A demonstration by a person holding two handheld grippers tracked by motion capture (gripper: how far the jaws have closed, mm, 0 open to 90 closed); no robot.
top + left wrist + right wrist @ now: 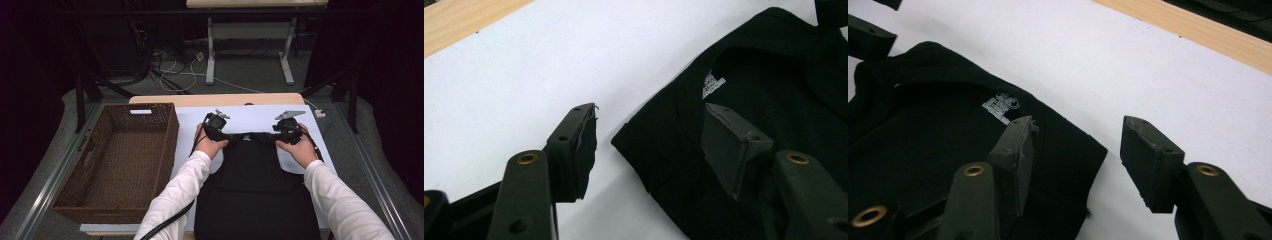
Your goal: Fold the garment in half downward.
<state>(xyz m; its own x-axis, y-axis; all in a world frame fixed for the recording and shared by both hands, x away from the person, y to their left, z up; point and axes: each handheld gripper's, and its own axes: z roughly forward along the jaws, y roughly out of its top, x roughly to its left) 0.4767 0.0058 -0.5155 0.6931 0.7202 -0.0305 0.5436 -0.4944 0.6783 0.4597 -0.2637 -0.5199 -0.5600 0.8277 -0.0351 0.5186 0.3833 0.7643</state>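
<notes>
My tools at a black garment's collar

My left tool (216, 131) and right tool (286, 131) gape half-wide, astride the shoulder corners of the garment (255, 185) on the table (240, 117); its hem is cut off at 6 o'clock. A wicker basket (120, 160) sits at 9 o'clock.

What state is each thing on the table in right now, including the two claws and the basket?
Black garment: lying flat on the white sheet, collar end away from the person, held by neither claw.
Left claw: open, jaws astride one shoulder corner.
Right claw: open, jaws astride the other shoulder corner.
Wicker basket: upright, nothing inside.
White sheet: spread flat.
</notes>
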